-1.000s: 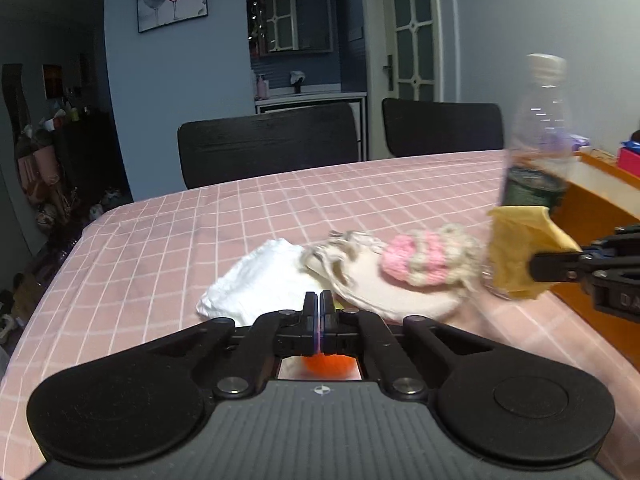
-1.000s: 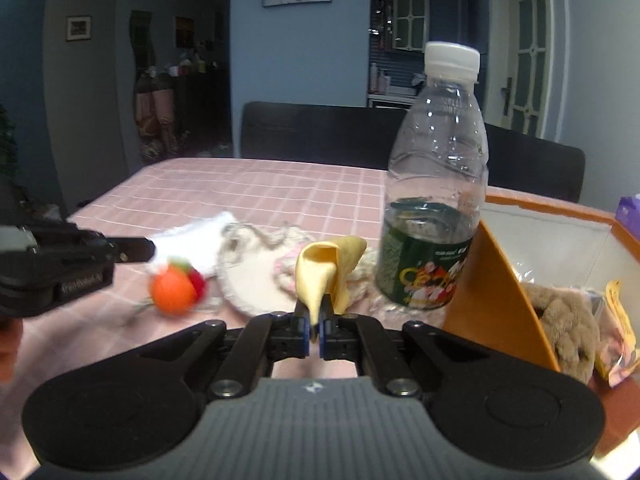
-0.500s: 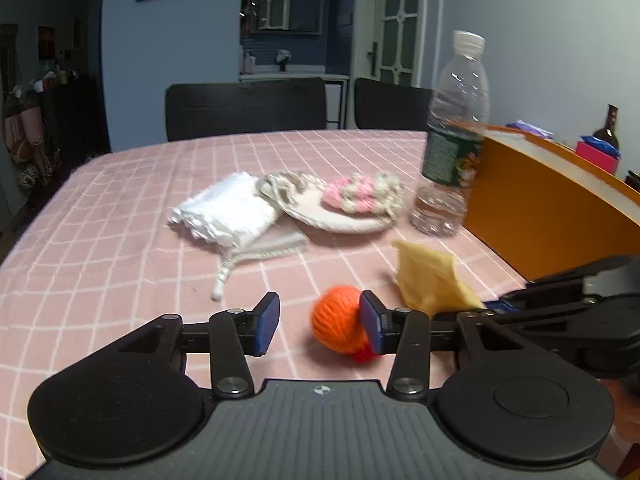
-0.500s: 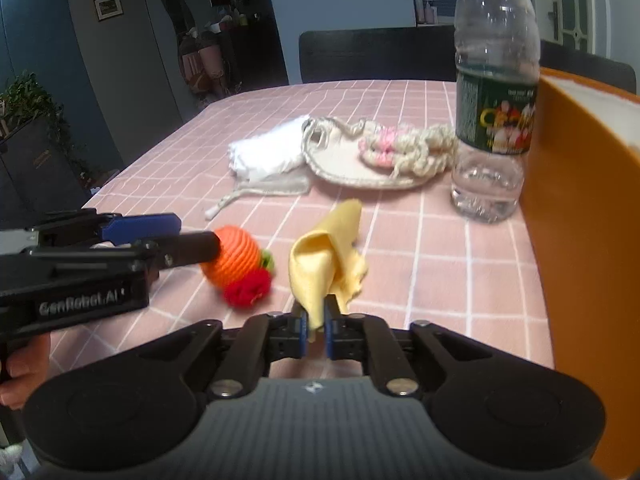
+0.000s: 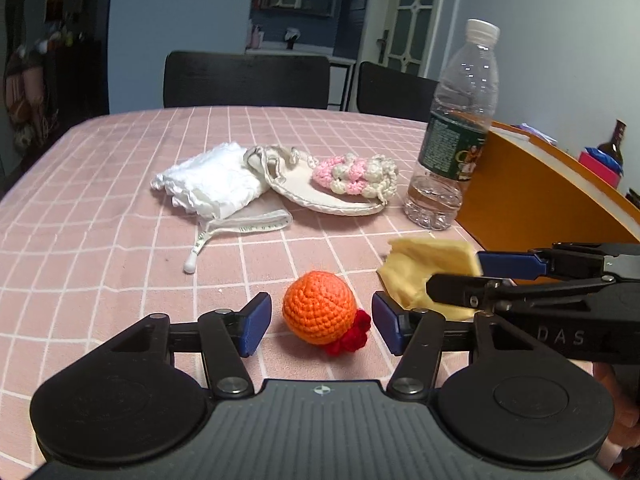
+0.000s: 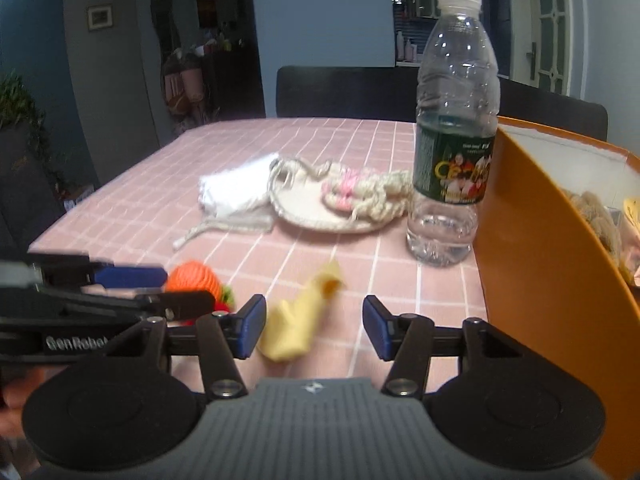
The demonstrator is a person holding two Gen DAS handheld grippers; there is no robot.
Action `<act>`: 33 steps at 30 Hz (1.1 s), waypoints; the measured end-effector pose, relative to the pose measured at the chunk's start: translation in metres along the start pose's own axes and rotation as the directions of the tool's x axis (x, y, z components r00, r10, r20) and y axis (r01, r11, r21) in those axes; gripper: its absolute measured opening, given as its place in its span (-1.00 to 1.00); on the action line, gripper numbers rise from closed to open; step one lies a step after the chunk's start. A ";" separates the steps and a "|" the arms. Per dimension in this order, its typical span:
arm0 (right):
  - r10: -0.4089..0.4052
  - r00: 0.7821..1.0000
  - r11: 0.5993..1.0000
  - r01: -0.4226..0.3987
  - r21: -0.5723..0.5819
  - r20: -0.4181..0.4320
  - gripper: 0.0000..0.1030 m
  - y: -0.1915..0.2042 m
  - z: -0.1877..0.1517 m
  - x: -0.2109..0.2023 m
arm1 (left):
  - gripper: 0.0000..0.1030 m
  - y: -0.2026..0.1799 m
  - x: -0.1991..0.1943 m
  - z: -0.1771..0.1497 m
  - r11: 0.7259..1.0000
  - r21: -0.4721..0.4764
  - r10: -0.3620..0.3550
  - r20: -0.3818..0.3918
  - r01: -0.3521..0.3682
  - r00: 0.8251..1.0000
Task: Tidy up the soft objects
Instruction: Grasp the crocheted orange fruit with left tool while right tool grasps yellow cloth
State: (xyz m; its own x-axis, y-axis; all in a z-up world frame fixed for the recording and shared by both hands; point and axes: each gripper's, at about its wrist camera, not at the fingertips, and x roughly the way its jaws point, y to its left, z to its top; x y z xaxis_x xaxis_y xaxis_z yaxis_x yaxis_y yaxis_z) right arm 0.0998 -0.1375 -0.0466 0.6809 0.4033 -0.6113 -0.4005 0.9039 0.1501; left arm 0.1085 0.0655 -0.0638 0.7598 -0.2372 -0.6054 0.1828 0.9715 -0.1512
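Observation:
An orange crochet ball [image 5: 318,307] with a red tuft lies on the pink checked tablecloth [image 5: 120,264]. It sits between the pads of my left gripper [image 5: 320,326], whose jaws are opening, and neither pad touches it. A crumpled yellow cloth [image 6: 298,326] lies on the table between the opening jaws of my right gripper [image 6: 314,330], close to the left pad and free of the right one. In the left wrist view the yellow cloth [image 5: 428,268] sits just right of the ball. The right wrist view shows the ball [image 6: 192,278] partly behind the left gripper's fingers [image 6: 128,276].
A nearly empty water bottle [image 5: 456,140] stands beside an open orange box [image 6: 532,248] on the right, with soft items inside. Behind the ball lie a white cloth [image 5: 212,184] and a cream pouch [image 5: 320,196] bearing a pink-and-cream crochet piece [image 5: 356,172]. Black chairs [image 5: 246,80] stand at the far edge.
Both grippers went from shut to open. The orange ball and the yellow cloth, held before, now rest on the table. Both hands came lower and nearer the table's front.

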 end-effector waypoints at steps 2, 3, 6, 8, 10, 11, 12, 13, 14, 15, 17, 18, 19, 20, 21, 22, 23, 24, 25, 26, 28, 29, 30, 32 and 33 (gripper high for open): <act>-0.014 1.000 1.000 0.014 -0.013 0.007 -0.03 0.000 0.004 0.004 | 0.27 0.000 0.005 0.001 1.000 -0.011 0.009 -0.009 -0.009 1.000; -0.030 0.999 0.999 0.031 -0.032 0.014 -0.03 0.002 0.005 0.006 | 0.26 -0.001 0.007 0.001 1.000 -0.012 0.012 -0.017 -0.012 1.000; -0.060 0.998 0.992 0.063 -0.108 0.034 0.02 0.006 0.005 0.009 | 0.24 -0.001 0.012 0.001 1.000 -0.013 0.006 -0.029 -0.007 1.000; -0.072 0.997 0.986 0.077 -0.150 0.038 0.15 0.005 0.004 0.012 | 0.24 0.000 0.013 0.001 1.000 -0.016 0.003 -0.028 -0.003 1.000; -0.066 0.998 0.983 0.068 -0.171 0.015 0.23 0.001 0.003 0.018 | 0.20 0.001 0.014 0.001 1.000 -0.019 -0.007 -0.029 0.006 1.000; -0.054 0.999 0.984 0.054 -0.172 0.000 0.23 -0.001 0.001 0.021 | 0.19 0.001 0.015 0.001 1.000 -0.020 -0.010 -0.029 0.009 1.000; -0.046 0.999 0.984 0.043 -0.172 -0.017 0.23 -0.002 -0.001 0.025 | 0.19 0.000 0.016 0.002 1.000 -0.019 -0.009 -0.029 0.009 1.000; -0.041 0.999 0.984 0.034 -0.175 -0.035 0.23 -0.002 -0.003 0.028 | 0.19 -0.001 0.016 0.002 1.000 -0.014 -0.009 -0.028 0.009 1.000; -0.038 0.998 0.984 0.028 -0.178 -0.049 0.23 -0.002 -0.005 0.032 | 0.19 -0.002 0.017 0.002 1.000 -0.007 -0.008 -0.027 0.007 1.000; -0.034 0.998 0.984 0.022 -0.179 -0.061 0.23 -0.002 -0.007 0.035 | 0.19 -0.002 0.017 0.002 1.000 -0.002 -0.007 -0.027 0.007 1.000; -0.032 0.996 0.985 0.018 -0.172 -0.081 0.24 -0.003 -0.011 0.041 | 0.19 -0.003 0.018 0.003 1.000 -0.002 -0.011 -0.031 0.011 0.999; -0.030 0.997 0.987 0.019 -0.158 -0.072 0.31 -0.005 -0.012 0.041 | 0.19 -0.002 0.019 0.003 1.000 -0.005 -0.013 -0.032 0.012 0.999; -0.035 0.997 0.989 0.024 -0.145 -0.075 0.36 -0.006 -0.012 0.042 | 0.19 -0.002 0.019 0.003 1.000 -0.008 -0.013 -0.034 0.013 0.999; -0.042 0.996 0.991 0.032 -0.129 -0.074 0.47 -0.008 -0.012 0.043 | 0.19 -0.002 0.020 0.003 1.000 -0.009 -0.012 -0.037 0.012 0.999; -0.052 0.996 0.993 0.043 -0.113 -0.071 0.63 -0.011 -0.012 0.043 | 0.19 -0.003 0.021 0.004 1.000 -0.009 -0.011 -0.039 0.011 0.999; -0.060 0.996 0.994 0.053 -0.095 -0.067 0.69 -0.014 -0.012 0.043 | 0.19 -0.003 0.022 0.004 1.000 -0.009 -0.010 -0.040 0.010 0.999; -0.063 0.996 0.995 0.058 -0.077 -0.068 0.72 -0.017 -0.012 0.044 | 0.19 -0.003 0.022 0.004 1.000 -0.010 -0.009 -0.040 0.009 0.999; -0.060 0.995 0.997 0.055 -0.062 -0.078 0.71 -0.020 -0.012 0.045 | 0.19 -0.003 0.022 0.004 1.000 -0.012 -0.008 -0.040 0.008 0.999; -0.053 0.996 0.997 0.049 -0.056 -0.074 0.71 -0.021 -0.012 0.045 | 0.19 -0.003 0.023 0.004 1.000 -0.014 -0.009 -0.042 0.008 0.999; -0.053 0.996 0.997 0.049 -0.054 -0.075 0.72 -0.021 -0.012 0.046 | 0.19 -0.003 0.024 0.004 1.000 -0.019 -0.011 -0.045 0.010 0.999; -0.067 0.995 0.996 0.062 -0.065 -0.069 0.59 -0.018 -0.013 0.046 | 0.03 -0.003 0.025 0.004 0.999 -0.028 -0.020 -0.051 0.019 0.998; -0.078 0.995 0.995 0.074 -0.074 -0.061 0.42 -0.018 -0.013 0.046 | -0.01 -0.003 0.026 0.004 0.999 -0.030 -0.027 -0.053 0.026 0.998; -0.081 0.995 0.994 0.077 -0.074 -0.057 0.30 -0.018 -0.013 0.046 | -0.03 -0.004 0.026 0.004 0.999 -0.032 -0.027 -0.053 0.025 0.998; -0.094 0.994 0.993 0.090 -0.076 -0.050 0.10 -0.020 -0.012 0.045 | -0.05 -0.005 0.025 0.004 0.999 -0.027 -0.020 -0.052 0.018 0.998; -0.102 0.994 0.992 0.098 -0.075 -0.049 0.03 -0.022 -0.011 0.044 | -0.06 -0.006 0.025 0.004 1.000 -0.024 -0.018 -0.052 0.017 0.999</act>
State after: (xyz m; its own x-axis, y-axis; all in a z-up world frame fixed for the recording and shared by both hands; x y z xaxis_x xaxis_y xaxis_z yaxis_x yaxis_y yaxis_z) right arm 0.1318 -0.1407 -0.0855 0.6877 0.3015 -0.6605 -0.3763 0.9260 0.0309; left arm 0.1293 0.0536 -0.0747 0.7232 -0.2543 -0.6421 0.1806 0.9670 -0.1797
